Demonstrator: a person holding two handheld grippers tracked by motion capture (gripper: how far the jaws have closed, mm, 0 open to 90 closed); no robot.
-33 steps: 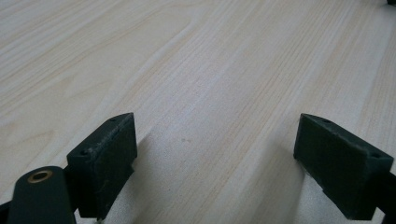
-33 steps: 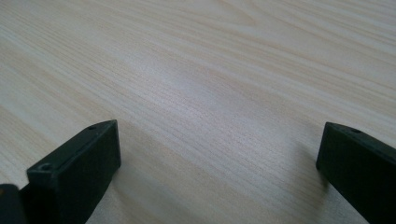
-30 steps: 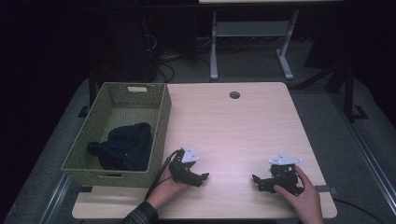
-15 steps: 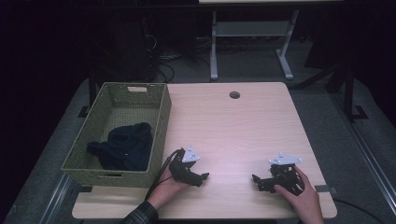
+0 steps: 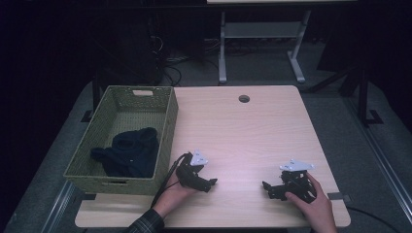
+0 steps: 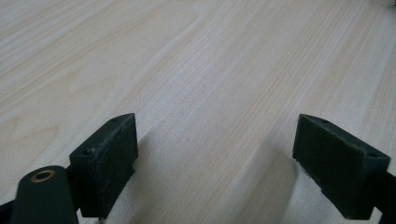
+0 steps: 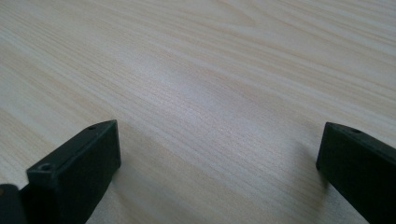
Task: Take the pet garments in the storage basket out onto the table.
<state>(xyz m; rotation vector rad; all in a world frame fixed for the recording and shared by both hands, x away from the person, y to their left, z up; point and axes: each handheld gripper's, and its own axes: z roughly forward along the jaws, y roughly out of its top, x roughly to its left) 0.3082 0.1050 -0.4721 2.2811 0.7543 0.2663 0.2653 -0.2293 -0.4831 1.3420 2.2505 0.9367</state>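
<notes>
Left gripper (image 5: 212, 183) just right of basket (image 5: 167, 121), resting on table (image 5: 252, 131), jaws wide apart, empty. Right gripper (image 5: 266, 187) well right of basket, same. Dark cloth (image 5: 131, 150) inside basket. Nothing moved since earlier frame.

Room pretty dark, light falls mostly on light wood table (image 5: 252, 131) with round cable hole (image 5: 244, 99) near far edge. Grey floor (image 5: 335, 107) around it. Behind table, white metal frame with 2 legs (image 5: 262, 43), tangle of cables (image 5: 170, 63) on floor beside it. Back of room black, nothing readable there.
</notes>
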